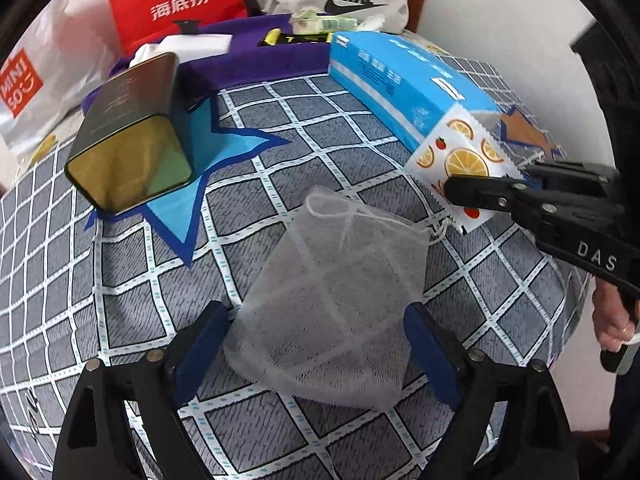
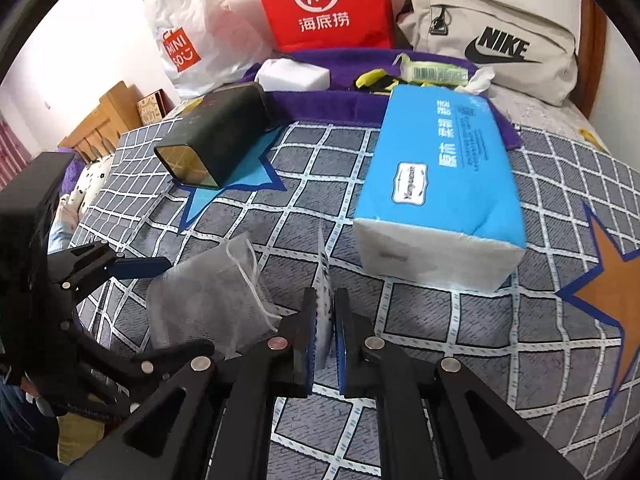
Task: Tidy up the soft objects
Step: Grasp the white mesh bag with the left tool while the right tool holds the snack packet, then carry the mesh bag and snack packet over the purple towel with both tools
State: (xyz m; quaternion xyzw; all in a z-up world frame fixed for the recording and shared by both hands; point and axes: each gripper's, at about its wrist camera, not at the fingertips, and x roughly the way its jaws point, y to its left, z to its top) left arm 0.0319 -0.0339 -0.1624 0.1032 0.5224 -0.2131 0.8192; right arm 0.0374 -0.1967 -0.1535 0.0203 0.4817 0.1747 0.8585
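A white mesh drawstring bag (image 1: 340,248) lies flat on the checked bedsheet. My left gripper (image 1: 316,312) stands open over its near end, one blue pad (image 1: 204,344) on either side and neither pressing on it. The right wrist view shows the same mesh bag (image 2: 204,292) with the left gripper (image 2: 168,308) astride it. My right gripper (image 2: 325,294) is shut on a thin fruit-printed cloth (image 2: 323,264), seen edge-on between its pads. In the left wrist view that cloth (image 1: 456,152), printed with orange slices, hangs from the right gripper (image 1: 456,190) just right of the bag.
A blue tissue pack (image 2: 440,200) lies right of centre and a dark tin box (image 2: 216,136) lies on its side to the left. Behind them are a purple tray (image 2: 320,100) of small items, a red bag (image 2: 320,4), a white shopping bag (image 2: 192,40) and a beige sports bag (image 2: 500,40).
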